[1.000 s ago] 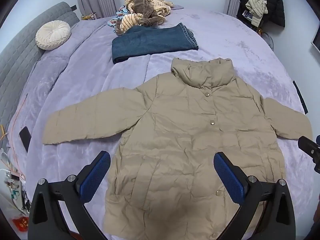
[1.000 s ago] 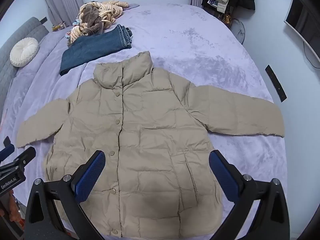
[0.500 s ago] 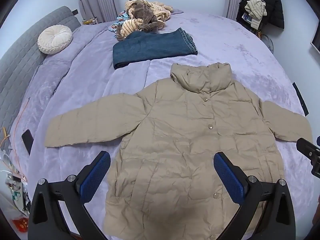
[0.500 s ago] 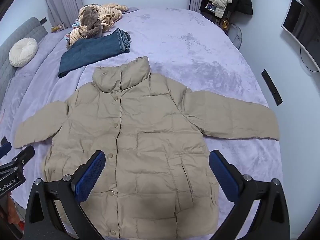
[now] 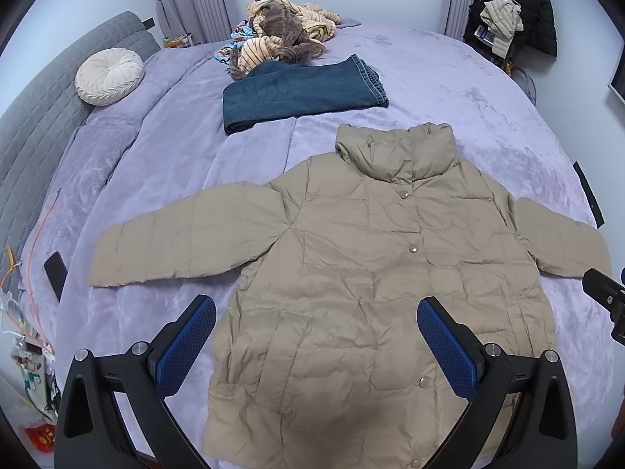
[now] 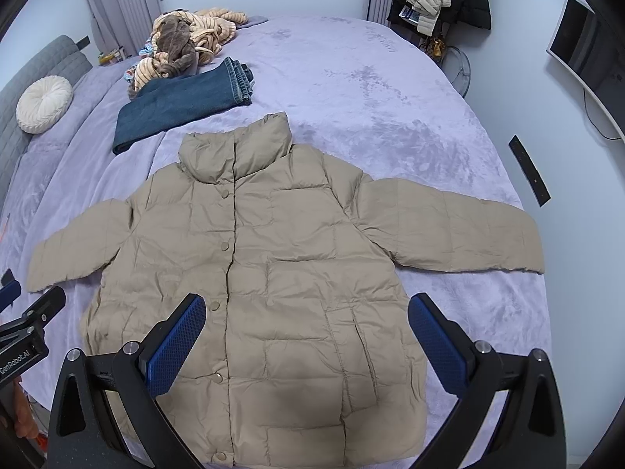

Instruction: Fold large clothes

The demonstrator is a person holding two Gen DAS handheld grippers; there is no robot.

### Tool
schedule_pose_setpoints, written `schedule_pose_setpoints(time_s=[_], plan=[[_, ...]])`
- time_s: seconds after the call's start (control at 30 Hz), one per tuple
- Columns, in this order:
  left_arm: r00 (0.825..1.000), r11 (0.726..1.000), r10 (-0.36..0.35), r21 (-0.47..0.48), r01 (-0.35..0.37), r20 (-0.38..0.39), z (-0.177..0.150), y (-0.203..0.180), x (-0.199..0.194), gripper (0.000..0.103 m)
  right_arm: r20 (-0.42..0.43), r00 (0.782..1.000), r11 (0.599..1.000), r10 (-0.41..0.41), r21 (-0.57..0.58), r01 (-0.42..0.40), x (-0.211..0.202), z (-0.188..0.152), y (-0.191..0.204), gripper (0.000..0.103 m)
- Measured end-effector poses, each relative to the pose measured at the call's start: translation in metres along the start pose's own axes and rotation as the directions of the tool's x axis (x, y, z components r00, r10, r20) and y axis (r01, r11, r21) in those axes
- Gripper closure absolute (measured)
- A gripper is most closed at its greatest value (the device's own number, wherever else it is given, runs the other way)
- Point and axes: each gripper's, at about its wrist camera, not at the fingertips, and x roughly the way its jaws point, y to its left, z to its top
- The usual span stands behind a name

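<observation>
Two grippers, the left gripper (image 5: 316, 312) and the right gripper (image 6: 306, 310), hang with jaws spread wide and empty over the hem of one beige puffer jacket (image 5: 375, 273). It lies face up, snapped shut, both sleeves outstretched, on the lilac bedspread (image 5: 449, 90). Beyond its collar lie one folded pair of jeans (image 5: 300, 93), then one heap of clothes (image 5: 285, 35).

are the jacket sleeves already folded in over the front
No, in the right wrist view both sleeves of the tan jacket lie spread out to the sides on the purple bedspread.
</observation>
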Motion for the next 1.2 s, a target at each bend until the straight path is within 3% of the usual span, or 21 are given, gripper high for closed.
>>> schedule_pose_setpoints(time_s=[1.2], plan=[[1.000, 1.000, 0.010, -0.011, -0.010, -0.005, -0.0029, 0.0091, -0.0006, 0.000, 0.001, 1.000, 1.000, -0.003, -0.002, 0.003, -0.0019, -0.0005, 0.0003, 0.000]])
